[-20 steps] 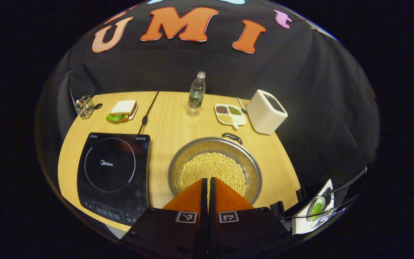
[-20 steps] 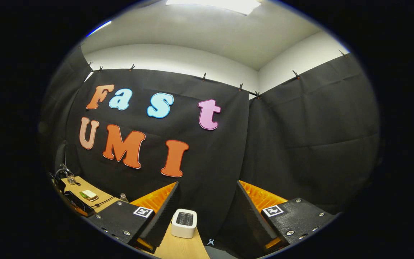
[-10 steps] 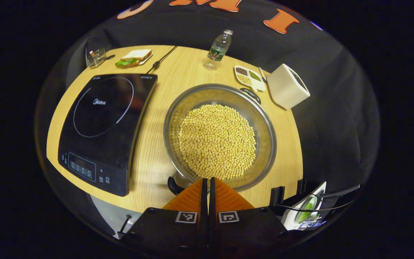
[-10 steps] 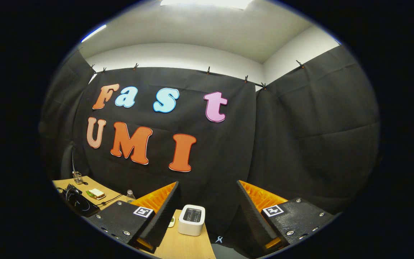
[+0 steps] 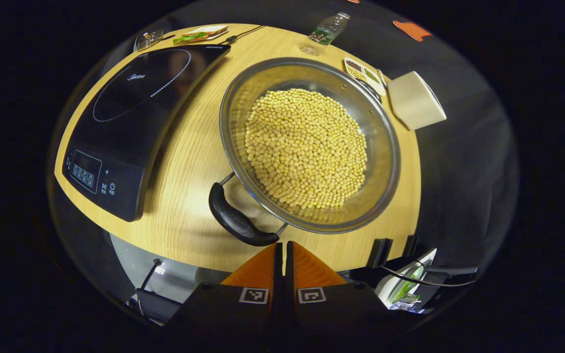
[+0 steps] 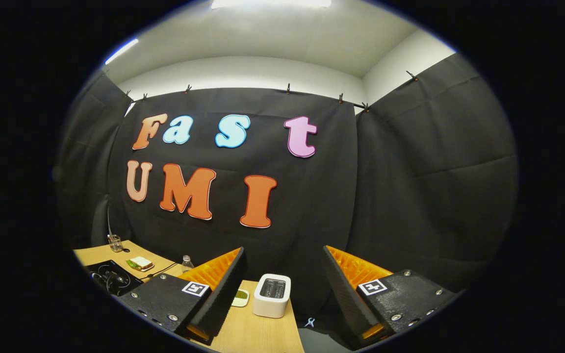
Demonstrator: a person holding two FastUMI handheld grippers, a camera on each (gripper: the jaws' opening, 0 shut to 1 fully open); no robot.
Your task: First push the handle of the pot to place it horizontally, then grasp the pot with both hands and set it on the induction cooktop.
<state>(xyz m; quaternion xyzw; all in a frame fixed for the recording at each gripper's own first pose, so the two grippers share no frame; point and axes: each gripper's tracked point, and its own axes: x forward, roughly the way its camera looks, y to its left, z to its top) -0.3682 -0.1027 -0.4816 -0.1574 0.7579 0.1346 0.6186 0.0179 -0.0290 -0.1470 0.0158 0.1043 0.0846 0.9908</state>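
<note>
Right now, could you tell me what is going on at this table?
A person holds a gripper in each hand. The left gripper, shut, sits just short of the near black handle of the pot of beans, apparently about to push it. The pot rests on the table beside the cooktop, not yet on it. The right gripper is open, holds nothing, and points at the booth wall above the toaster.

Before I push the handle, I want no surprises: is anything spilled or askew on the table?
Nothing spilled: the soybeans all lie inside the pot. Only the pot's near handle sits askew, pointing diagonally toward the table's front edge, near the left gripper.
</note>
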